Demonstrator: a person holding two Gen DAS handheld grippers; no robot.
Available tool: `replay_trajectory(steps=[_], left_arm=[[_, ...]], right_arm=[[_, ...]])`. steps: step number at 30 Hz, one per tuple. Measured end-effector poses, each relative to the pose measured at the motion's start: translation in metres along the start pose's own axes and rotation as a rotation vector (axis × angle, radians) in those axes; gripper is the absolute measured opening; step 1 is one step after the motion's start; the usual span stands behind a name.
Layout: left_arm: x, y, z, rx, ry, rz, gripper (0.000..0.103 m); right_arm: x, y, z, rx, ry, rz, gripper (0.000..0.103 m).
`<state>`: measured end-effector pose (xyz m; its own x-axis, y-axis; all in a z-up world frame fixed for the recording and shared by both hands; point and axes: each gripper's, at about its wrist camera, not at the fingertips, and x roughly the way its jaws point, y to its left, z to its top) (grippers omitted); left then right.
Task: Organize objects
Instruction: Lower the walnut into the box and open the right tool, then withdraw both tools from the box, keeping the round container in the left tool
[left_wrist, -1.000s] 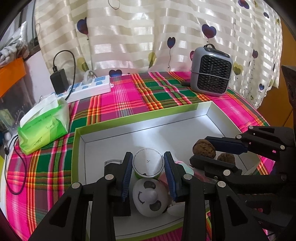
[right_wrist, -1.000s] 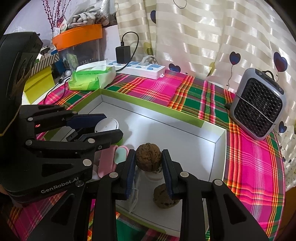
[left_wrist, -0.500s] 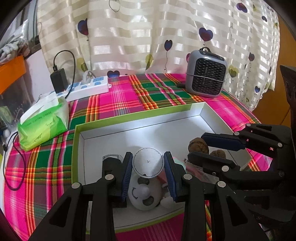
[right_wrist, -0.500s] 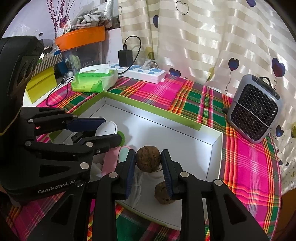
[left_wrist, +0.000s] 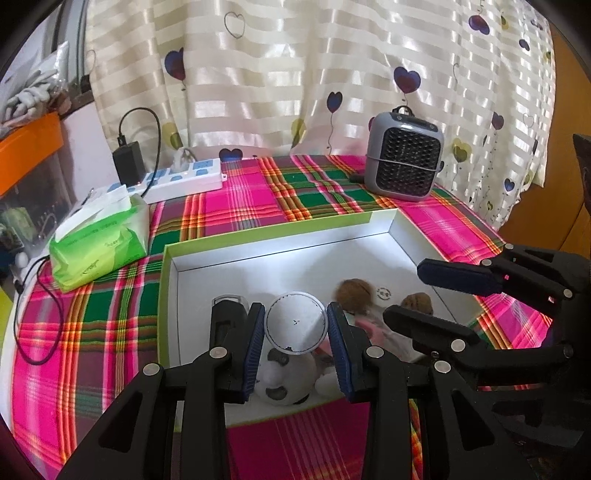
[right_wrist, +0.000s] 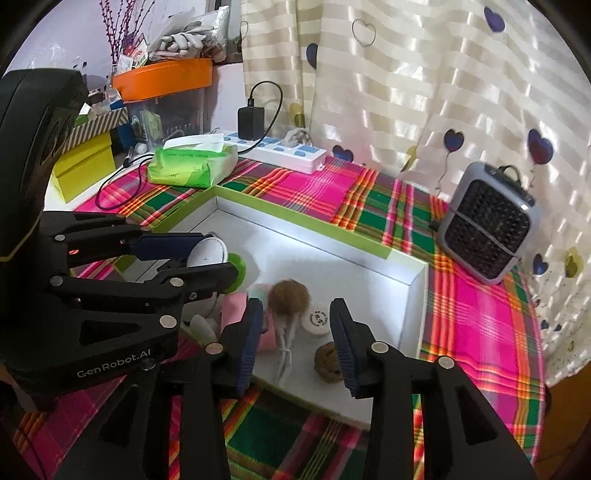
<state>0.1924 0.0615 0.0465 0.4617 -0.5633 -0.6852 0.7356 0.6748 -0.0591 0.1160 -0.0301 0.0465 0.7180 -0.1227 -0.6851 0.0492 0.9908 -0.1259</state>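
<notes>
A round jar with a white lid (left_wrist: 297, 325) sits between the blue pads of my left gripper (left_wrist: 296, 326), which is shut on it over the near left part of the white box (left_wrist: 266, 230). From the right wrist the same jar (right_wrist: 207, 253) shows a green body in the left gripper (right_wrist: 192, 258). My right gripper (right_wrist: 297, 326) is opening. A blurred walnut (right_wrist: 289, 295) lies free just beyond its left fingertip, with no pad on it. A second walnut (right_wrist: 328, 363) and a small white pot (right_wrist: 318, 318) lie on the box floor. In the left wrist view the right gripper (left_wrist: 424, 291) hangs over both walnuts (left_wrist: 354, 291).
A panda-like white toy (left_wrist: 284, 376) and pink items (right_wrist: 236, 310) lie in the box's near corner. On the plaid cloth stand a grey heater (left_wrist: 404, 166), a green tissue pack (left_wrist: 99, 243) and a power strip (left_wrist: 184, 181) with a charger. The curtain hangs behind.
The right gripper's jaws have spread and the walnut they held has left them and dropped toward the box floor. Both grippers have drawn back and up a little. The jar stays gripped.
</notes>
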Motion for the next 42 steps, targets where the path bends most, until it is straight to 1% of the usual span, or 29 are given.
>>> replay_trajectory(steps=[6, 13, 17, 24, 33, 42], left_arm=[[-0.019, -0.006, -0.008, 0.005, -0.021, 0.012, 0.032], [-0.037, -0.013, -0.019, 0.015, -0.036, 0.023, 0.032], [-0.045, -0.018, -0.024, 0.022, -0.042, 0.027, 0.032], [-0.052, -0.022, -0.029, 0.024, -0.045, 0.032, 0.033], [-0.061, -0.025, -0.038, 0.03, -0.045, 0.048, 0.033], [-0.063, -0.026, -0.046, 0.028, -0.032, 0.066, 0.032]], right_arm=[[-0.018, 0.012, -0.004, -0.041, -0.018, -0.049, 0.04], [-0.04, 0.03, -0.012, -0.136, -0.059, -0.134, 0.04], [-0.049, 0.036, -0.016, -0.168, -0.076, -0.167, 0.04], [-0.059, 0.041, -0.022, -0.18, -0.09, -0.185, 0.04], [-0.066, 0.048, -0.029, -0.197, -0.088, -0.201, 0.04], [-0.072, 0.051, -0.036, -0.175, -0.084, -0.16, 0.04]])
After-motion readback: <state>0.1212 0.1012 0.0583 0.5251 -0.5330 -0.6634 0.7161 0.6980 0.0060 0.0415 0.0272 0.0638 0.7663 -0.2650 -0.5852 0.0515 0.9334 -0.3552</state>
